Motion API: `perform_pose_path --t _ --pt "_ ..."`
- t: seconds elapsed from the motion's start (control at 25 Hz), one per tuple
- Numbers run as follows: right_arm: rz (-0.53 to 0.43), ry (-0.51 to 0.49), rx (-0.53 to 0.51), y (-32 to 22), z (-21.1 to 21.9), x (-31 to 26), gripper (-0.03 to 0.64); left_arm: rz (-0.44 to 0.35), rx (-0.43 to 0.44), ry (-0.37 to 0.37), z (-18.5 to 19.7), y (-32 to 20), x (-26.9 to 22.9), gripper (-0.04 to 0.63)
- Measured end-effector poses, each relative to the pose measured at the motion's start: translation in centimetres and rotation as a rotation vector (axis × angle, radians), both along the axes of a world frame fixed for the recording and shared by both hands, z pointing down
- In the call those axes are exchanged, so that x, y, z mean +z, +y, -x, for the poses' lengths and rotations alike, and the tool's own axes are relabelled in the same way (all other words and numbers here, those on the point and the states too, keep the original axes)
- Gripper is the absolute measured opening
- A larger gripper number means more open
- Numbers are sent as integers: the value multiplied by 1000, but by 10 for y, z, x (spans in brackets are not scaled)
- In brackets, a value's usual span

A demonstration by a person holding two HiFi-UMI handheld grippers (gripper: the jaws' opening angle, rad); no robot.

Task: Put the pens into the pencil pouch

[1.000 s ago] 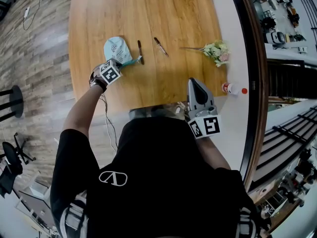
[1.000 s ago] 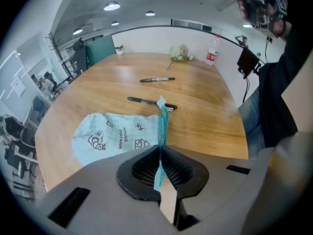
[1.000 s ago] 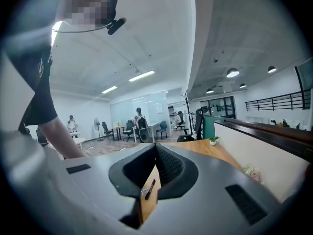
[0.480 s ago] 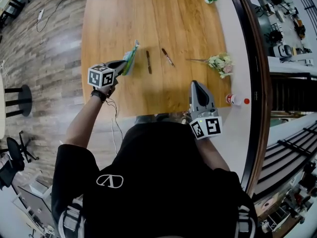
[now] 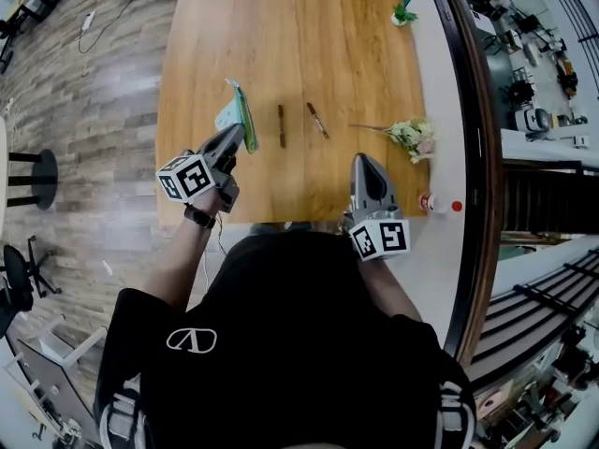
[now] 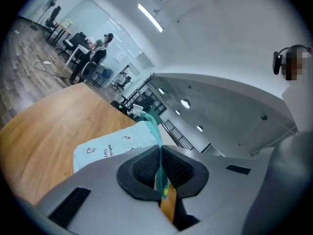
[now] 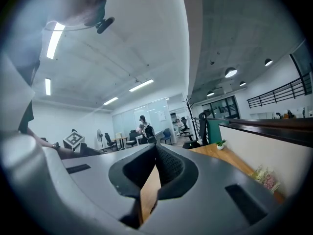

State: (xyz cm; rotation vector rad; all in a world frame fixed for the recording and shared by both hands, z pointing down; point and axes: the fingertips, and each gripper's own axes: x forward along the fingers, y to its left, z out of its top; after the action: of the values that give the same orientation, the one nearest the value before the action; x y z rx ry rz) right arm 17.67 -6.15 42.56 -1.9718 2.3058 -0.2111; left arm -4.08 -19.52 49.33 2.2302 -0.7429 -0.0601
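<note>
Right of pouch (image 5: 234, 117), two pens (image 5: 281, 125), flower sprig (image 5: 409, 137)

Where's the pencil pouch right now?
In the head view the pencil pouch is held by its zipper edge in the left tongs, over the table's left side, just left of the nearer pen.

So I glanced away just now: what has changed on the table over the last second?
The left tongs, shut on the zipper edge of the pouch, have lifted it off the table and rolled, so it now hangs edge-on instead of lying flat. The pens lie where they were. The right tongs stay shut and empty.
</note>
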Motion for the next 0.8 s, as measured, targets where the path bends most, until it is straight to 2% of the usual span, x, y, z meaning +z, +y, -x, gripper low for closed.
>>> perform_pose_path --t 0.12,0.28,0.4,0.44,0.48,0.6,0.68,0.8 --pt "0 1 -7 -1 2 0 -2 15 -34 51 0 8 -7 15" --pt "2 19 -15 -3 6 -1 -2 15 -32 64 2 14 -13 15" --pt "-12 98 2 -6 4 -6 0 11 -33 72 0 17 -16 15" --pt "-31 132 4 -9 4 -11 126 12 -33 77 0 19 -16 15" --pt "-49 169 3 -14 4 -15 314 13 -34 80 0 20 -16 15" --pt "-65 263 -13 -28 7 -23 325 20 -40 91 0 23 -14 15" --pt "-51 278 -20 -38 6 -23 324 29 -47 99 -1 25 -12 15" --pt "27 292 -42 -57 4 -6 322 37 -54 97 -2 29 -9 15"
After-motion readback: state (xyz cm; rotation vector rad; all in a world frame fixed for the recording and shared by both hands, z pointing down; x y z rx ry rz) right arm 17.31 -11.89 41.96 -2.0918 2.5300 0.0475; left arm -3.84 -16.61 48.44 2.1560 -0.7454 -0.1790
